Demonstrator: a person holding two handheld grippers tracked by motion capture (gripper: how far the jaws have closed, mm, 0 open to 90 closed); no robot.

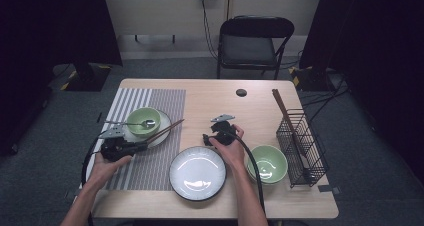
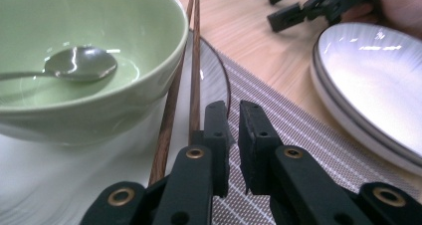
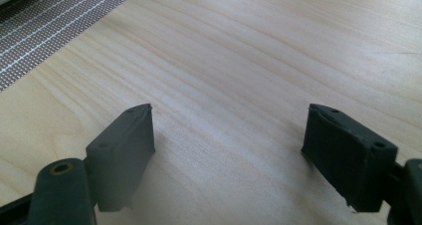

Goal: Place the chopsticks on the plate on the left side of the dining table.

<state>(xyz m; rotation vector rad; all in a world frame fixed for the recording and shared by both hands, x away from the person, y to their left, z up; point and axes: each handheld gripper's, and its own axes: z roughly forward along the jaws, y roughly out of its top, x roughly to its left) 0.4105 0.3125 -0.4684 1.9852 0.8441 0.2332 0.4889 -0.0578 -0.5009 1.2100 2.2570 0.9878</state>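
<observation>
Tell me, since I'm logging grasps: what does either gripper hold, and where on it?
Nothing. The left gripper is nearly shut with the chopsticks lying beside its jaws, not between them; the right gripper is open over the table.

text: none legible | labels: none | brands: none | numbers: none | signs: none

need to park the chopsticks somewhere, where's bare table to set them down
Bare wood lies beyond the right gripper, between the striped grey placemat, the small black round cap and the black wire rack. The near edge is crowded: white ridged plate, green ceramic bowl.
</observation>
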